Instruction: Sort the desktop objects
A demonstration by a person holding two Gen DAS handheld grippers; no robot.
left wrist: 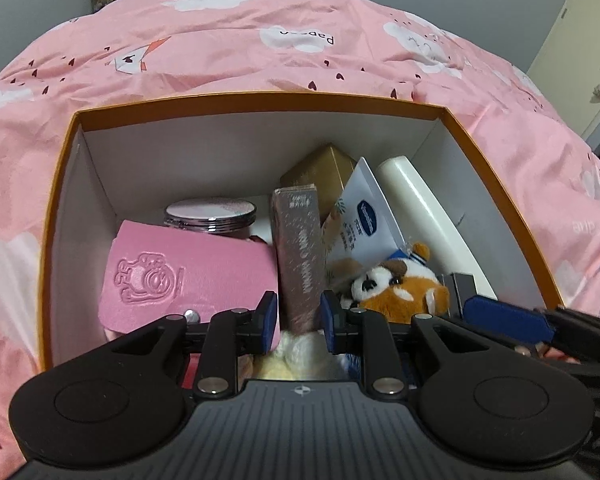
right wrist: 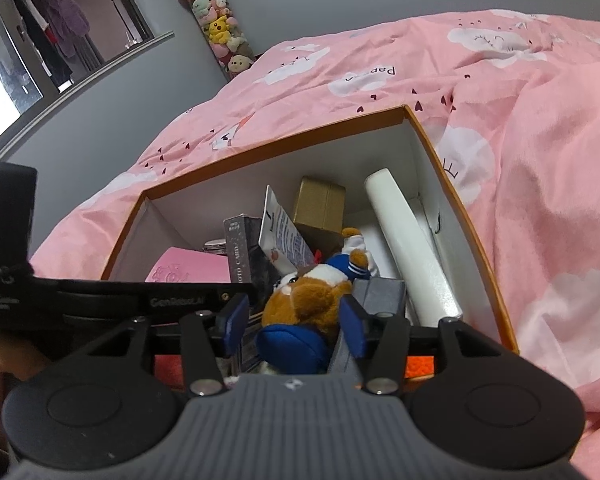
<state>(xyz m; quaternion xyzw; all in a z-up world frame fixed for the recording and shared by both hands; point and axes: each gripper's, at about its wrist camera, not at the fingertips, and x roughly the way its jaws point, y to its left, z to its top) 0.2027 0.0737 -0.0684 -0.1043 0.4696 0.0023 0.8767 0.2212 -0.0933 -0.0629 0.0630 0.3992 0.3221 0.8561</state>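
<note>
We hold our right gripper (right wrist: 294, 322) open around the plush dog (right wrist: 314, 292) in the orange box (right wrist: 456, 196) (soft, light); take its body. Left gripper (left wrist: 299, 314) brackets the card box (left wrist: 302, 256), grip uncertain.

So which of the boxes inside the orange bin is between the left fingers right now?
The tall dusty-pink card box, standing upright between the left fingers. The gold box sits farther back, untouched.
</note>
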